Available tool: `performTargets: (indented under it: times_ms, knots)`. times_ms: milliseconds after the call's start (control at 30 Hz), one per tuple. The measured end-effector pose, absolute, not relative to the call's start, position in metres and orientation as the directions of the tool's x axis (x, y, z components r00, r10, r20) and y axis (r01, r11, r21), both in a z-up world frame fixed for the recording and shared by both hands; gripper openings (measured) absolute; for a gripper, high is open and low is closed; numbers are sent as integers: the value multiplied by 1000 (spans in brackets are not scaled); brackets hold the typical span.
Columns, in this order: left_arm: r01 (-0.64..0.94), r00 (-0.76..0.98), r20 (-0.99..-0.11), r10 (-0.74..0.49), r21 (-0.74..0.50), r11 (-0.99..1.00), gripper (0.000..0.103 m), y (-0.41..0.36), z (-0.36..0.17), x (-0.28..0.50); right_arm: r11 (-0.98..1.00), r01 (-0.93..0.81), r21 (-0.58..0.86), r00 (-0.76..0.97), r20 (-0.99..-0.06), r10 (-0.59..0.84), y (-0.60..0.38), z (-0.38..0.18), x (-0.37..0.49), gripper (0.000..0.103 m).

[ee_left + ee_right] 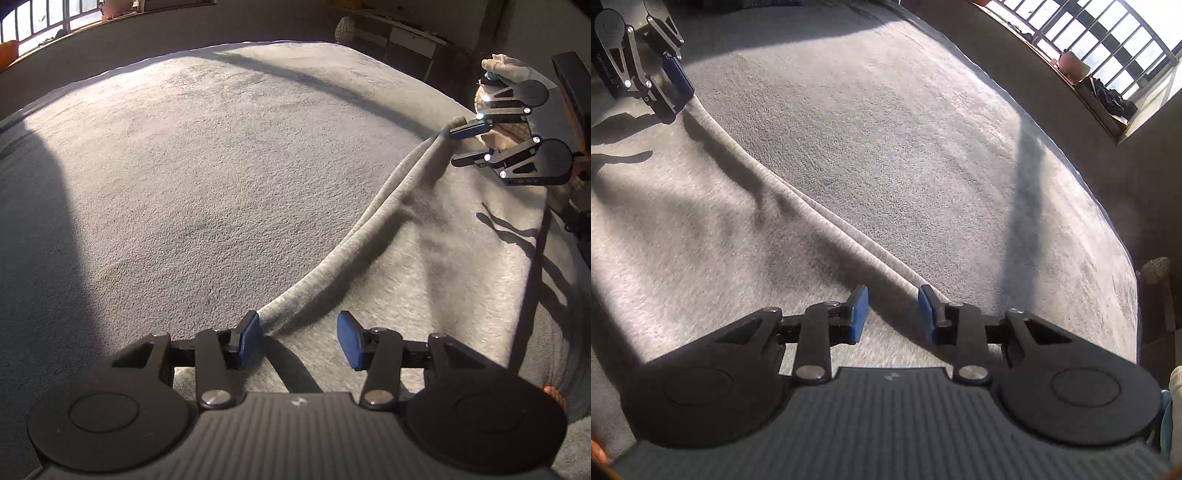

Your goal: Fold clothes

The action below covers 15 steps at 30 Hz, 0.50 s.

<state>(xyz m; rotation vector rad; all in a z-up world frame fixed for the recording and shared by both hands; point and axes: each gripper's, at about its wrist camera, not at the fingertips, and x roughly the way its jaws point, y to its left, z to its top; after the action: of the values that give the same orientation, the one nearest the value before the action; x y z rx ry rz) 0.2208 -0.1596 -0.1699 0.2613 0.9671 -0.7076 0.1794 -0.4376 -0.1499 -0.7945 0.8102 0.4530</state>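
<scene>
1. A large grey fleece blanket [207,155] lies spread flat, filling most of both wrist views.
2. A raised fold ridge [354,236] crosses the blanket as a long rolled edge, running from one tool to the other.
3. The left tool [301,339] stands at the near end of the ridge with its blue pads apart; the left pad [248,334] sits just beside the ridge, and nothing is pinched.
4. The right tool [892,312] stands at the other end of the ridge, jaws parted, the ridge passing between the pads without being pressed.
5. Beyond the blanket, away from the ridge, a barred window [1100,33] lets in sunlight that falls across the ridge.
</scene>
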Motion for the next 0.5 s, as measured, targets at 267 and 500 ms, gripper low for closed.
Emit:
performTargets:
  times_ms: [267,500]
  knots:
    - [701,397,-828,-395,-4,713,48,-162,-175,213,371,-817,-441,515,-848,126,-406,-169,209,27]
    - [709,401,-823,-402,1,705,48,-157,-176,210,305,-874,-379,424,-900,98,-397,-177,216,25]
